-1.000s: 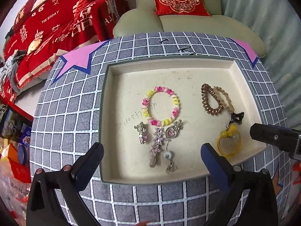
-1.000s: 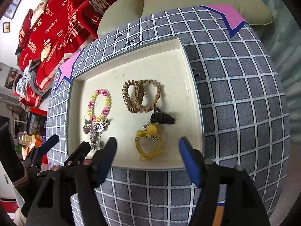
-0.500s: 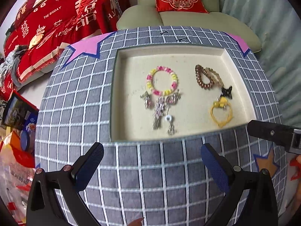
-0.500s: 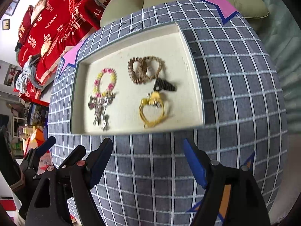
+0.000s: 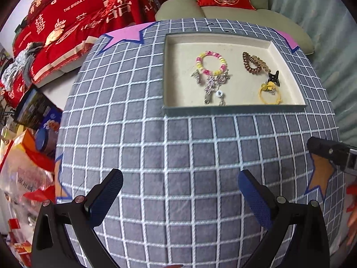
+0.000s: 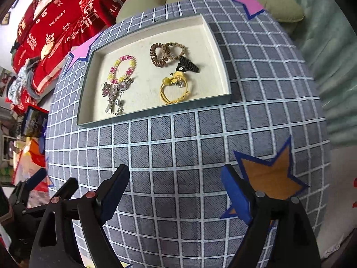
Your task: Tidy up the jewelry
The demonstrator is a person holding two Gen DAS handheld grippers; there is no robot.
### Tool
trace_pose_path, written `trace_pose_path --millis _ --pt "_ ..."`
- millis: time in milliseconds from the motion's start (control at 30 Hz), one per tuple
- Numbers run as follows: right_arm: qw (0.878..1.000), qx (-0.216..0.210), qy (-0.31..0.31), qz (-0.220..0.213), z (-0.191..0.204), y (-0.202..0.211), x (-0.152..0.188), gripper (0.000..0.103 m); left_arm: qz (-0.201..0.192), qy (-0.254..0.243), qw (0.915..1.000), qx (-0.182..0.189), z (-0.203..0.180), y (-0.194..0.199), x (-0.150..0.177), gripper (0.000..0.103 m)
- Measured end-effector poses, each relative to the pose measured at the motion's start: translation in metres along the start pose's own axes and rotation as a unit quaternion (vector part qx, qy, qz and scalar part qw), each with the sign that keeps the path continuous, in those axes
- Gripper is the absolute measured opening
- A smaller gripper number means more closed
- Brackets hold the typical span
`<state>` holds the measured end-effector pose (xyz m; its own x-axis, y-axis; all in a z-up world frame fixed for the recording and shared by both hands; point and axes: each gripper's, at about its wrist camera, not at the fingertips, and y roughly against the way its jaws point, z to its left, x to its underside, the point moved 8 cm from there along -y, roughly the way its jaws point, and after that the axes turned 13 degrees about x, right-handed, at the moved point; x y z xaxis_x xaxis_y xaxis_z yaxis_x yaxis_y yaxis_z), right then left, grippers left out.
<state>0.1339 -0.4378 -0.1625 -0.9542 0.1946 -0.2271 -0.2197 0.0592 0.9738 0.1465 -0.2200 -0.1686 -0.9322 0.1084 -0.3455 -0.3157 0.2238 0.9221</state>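
A shallow cream-lined tray [image 5: 178, 51] [image 6: 98, 111] lies at the far side of a grey checked table. In it are a pink and yellow bead bracelet [image 5: 210, 63] [image 6: 122, 69], silver charms [image 5: 210, 84] [image 6: 113, 91], brown coil hair ties [image 5: 254, 63] [image 6: 165, 51], a black clip [image 5: 274, 77] [image 6: 188, 65] and a yellow hair tie [image 5: 268, 93] [image 6: 173, 91]. My left gripper [image 5: 180, 192] is open over bare cloth, well short of the tray. My right gripper [image 6: 176, 188] also holds nothing, and its jaws are opening.
The checked cloth [image 5: 178, 147] carries pink star patches [image 5: 127, 35] at the far corners and an orange star [image 6: 270, 178] near my right gripper. Red bedding [image 5: 73, 15] and a pale sofa [image 5: 223, 13] lie beyond. Boxes and bags [image 5: 29, 134] crowd the floor at left.
Both grippers have drawn back from the tray toward the near side of the table, so the tray looks smaller and farther. The right jaws have spread wider. The jewelry has not moved.
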Motion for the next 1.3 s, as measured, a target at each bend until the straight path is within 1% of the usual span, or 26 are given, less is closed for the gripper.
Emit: trace_pose_path --millis 100,233,367,533,667,800,967,1300 --pt "0.999 0.019 0.004 -0.032 -0.002 0.013 0.004 0.086 -0.012 0.004 0.9999 -0.002 0.005 0.012 0.009 0.103" --pt "0.998 0.035 0.006 -0.057 -0.003 0.028 0.012 0.086 -0.036 0.006 0.9993 -0.001 0.010 0.029 0.016 0.103" --pt "0.996 0.040 0.000 -0.076 -0.005 0.044 0.022 0.086 -0.065 0.004 0.9979 0.001 0.014 0.045 0.019 0.103" --pt "0.993 0.046 -0.001 -0.106 -0.001 0.062 0.032 0.086 -0.085 -0.012 0.9963 0.007 0.011 0.059 0.022 0.103" --pt "0.989 0.057 -0.005 -0.137 -0.001 0.077 0.038 0.086 -0.108 -0.013 0.9940 0.012 0.010 0.068 0.025 0.103" --pt "0.984 0.070 -0.001 -0.162 0.000 0.087 0.042 0.086 -0.128 -0.015 0.9916 0.007 0.009 0.074 0.029 0.103" --pt "0.981 0.078 0.000 -0.177 0.000 0.091 0.050 0.086 -0.139 -0.019 0.9900 0.006 0.009 0.078 0.035 0.103" --pt "0.977 0.093 0.005 -0.190 -0.003 0.097 0.057 0.086 -0.131 -0.008 0.9912 0.012 0.009 0.076 0.043 0.103"
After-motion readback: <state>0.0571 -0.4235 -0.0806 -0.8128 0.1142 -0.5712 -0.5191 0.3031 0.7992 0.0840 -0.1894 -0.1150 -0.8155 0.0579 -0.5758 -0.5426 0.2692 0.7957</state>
